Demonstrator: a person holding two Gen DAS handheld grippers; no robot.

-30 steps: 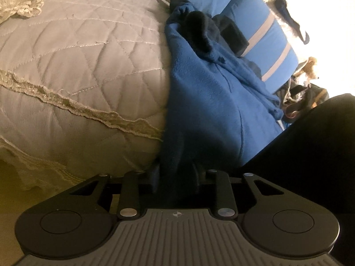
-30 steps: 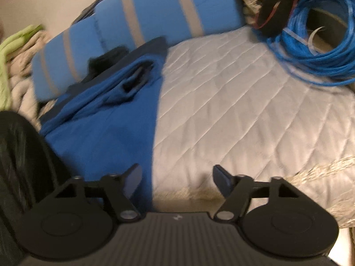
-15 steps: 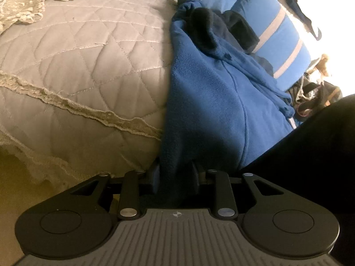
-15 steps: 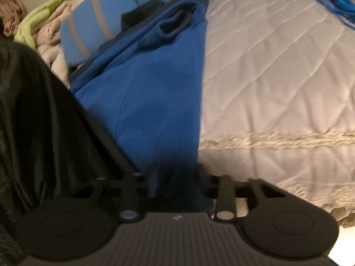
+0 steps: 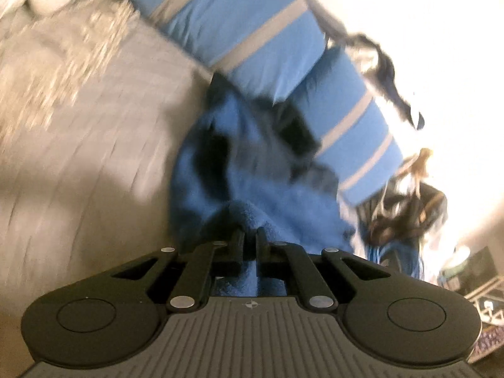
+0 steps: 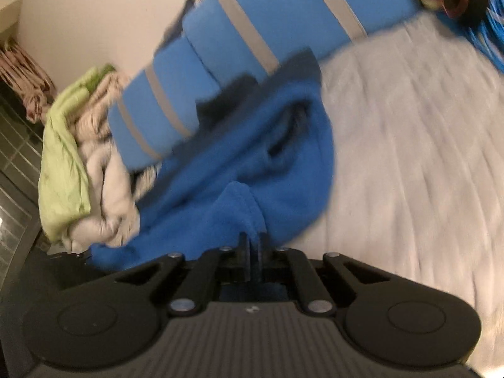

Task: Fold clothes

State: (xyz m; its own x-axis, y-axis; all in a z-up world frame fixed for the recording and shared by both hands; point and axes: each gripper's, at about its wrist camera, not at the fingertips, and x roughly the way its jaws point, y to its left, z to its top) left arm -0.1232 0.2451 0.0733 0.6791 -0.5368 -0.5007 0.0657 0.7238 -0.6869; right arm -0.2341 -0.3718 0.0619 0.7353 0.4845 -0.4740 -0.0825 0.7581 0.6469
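On the quilted bed (image 6: 409, 157), both our left gripper (image 5: 250, 236) and right gripper (image 6: 252, 239) pinch the blue fleece (image 6: 245, 170); folding is barely begun.

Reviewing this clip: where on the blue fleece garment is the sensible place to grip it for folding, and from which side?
Grip the blue fleece garment at its near hem, coming from the bed's near edge. That edge bunches up thin and free, and both the left gripper and right gripper already pinch it there.

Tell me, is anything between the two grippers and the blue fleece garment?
Nothing visible. The left gripper and the right gripper are each shut directly on an edge of the blue fleece garment, which lies on the quilted bedspread against the striped pillows.
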